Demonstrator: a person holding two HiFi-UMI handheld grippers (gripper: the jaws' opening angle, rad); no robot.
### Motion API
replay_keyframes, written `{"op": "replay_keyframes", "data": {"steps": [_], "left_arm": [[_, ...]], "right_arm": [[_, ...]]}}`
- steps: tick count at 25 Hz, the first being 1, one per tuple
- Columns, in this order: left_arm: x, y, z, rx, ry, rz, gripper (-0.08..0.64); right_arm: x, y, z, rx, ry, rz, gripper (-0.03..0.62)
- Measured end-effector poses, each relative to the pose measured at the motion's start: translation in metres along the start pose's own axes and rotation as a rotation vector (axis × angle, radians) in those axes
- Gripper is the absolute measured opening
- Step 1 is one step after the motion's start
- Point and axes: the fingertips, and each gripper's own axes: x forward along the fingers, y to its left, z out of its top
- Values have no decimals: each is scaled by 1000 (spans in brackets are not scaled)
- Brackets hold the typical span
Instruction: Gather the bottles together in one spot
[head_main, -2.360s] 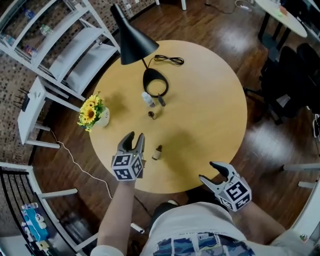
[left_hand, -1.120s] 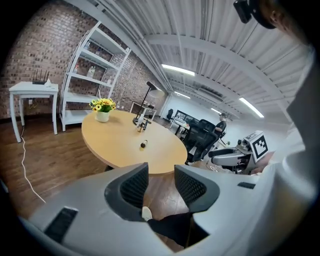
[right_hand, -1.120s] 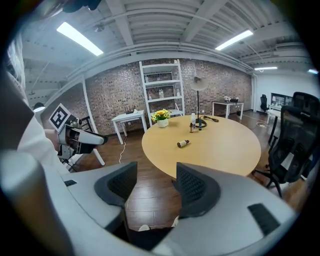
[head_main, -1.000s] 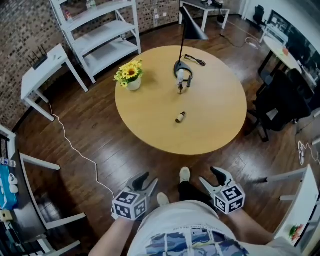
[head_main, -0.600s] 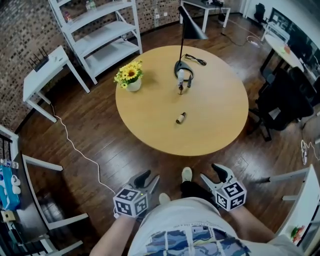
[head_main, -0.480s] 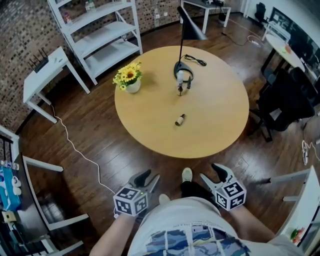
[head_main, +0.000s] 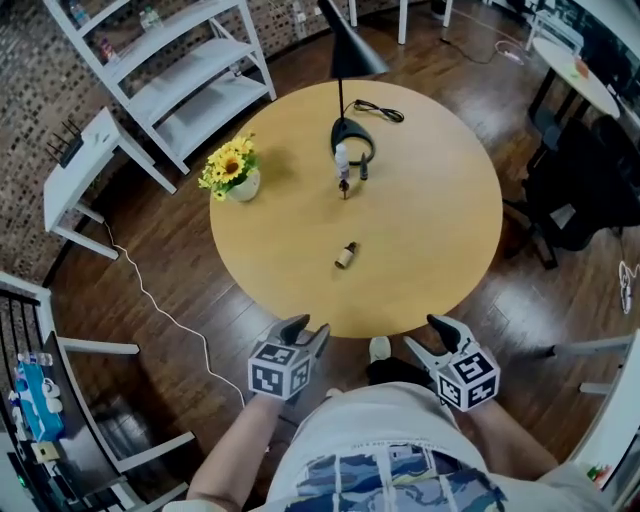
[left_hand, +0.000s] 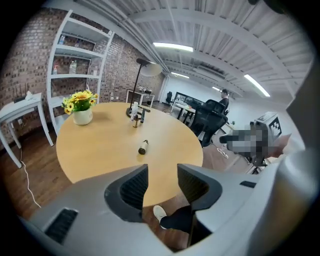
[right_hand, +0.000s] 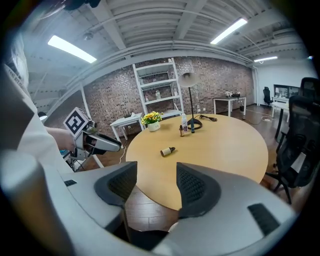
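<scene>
Three bottles (head_main: 343, 160) stand close together at the lamp (head_main: 350, 140) base on the far side of the table (head_main: 450, 270). I judge that to be the gathering spot. One bottle (head_main: 345, 256) lies on its side well apart from them, nearer the person, so it looks like the one left to bring over (the flowers (head_main: 232, 170) sit off to the left, clear of all this).

Both hands hang low, just off the table's near edge and short of any bottle. Each is angled down and forward toward the tabletop. The left gripper (head_main: 307, 330) holds nothing; its jaws have just been opening and now stand moderately apart, with only the table edge showing through the gap. The right gripper (head_main: 422, 334) is spread wide and is likewise empty, aimed roughly at the lying bottle
</scene>
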Motion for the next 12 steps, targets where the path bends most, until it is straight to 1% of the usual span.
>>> {"op": "replay_keyframes", "data": {"steps": [1, 2, 6, 12], "left_arm": [[17, 1, 8, 6, 17, -1, 203], [34, 3, 16, 14, 37, 1, 210], [103, 18, 38, 76, 135, 49, 210], [195, 56, 48, 214, 320, 167, 210]], "right_arm": [[0, -10, 2, 5, 5, 4, 272], [0, -20, 4, 10, 9, 6, 272], [-1, -56, 6, 40, 24, 14, 270], [-1, -104, 4, 80, 38, 24, 270]]}}
